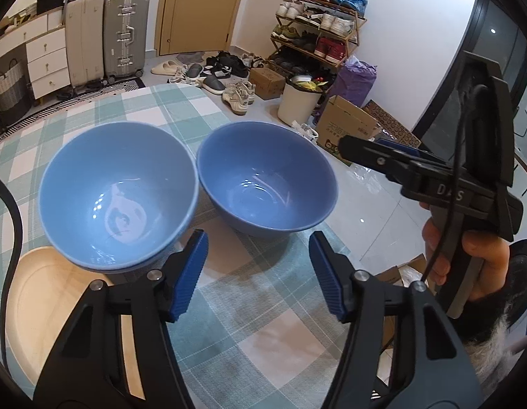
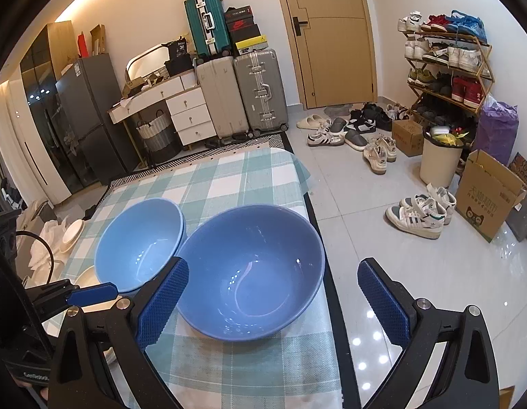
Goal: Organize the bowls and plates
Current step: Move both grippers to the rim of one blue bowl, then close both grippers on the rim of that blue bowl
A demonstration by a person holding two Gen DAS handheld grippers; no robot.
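Two blue bowls stand side by side on the checked tablecloth (image 1: 250, 327). The left bowl (image 1: 118, 194) (image 2: 140, 242) is nested in another blue bowl and rests partly on a cream plate (image 1: 42, 293). The single right bowl (image 1: 267, 177) (image 2: 250, 276) sits near the table's right edge. My left gripper (image 1: 258, 252) is open just short of both bowls, with only cloth between its pads. My right gripper (image 2: 273, 272) is open, and the single bowl's near side lies between its pads untouched. Side-on in the left wrist view, the right gripper (image 1: 352, 148) is held by a hand (image 1: 468, 266).
White plates (image 2: 72, 231) lie off the table's left side. The table's right edge drops to a tiled floor with shoes (image 2: 420, 214), a cardboard box (image 2: 485, 197) and a bin (image 2: 440, 160). Suitcases (image 2: 256, 92) and a shoe rack (image 2: 447, 68) stand beyond.
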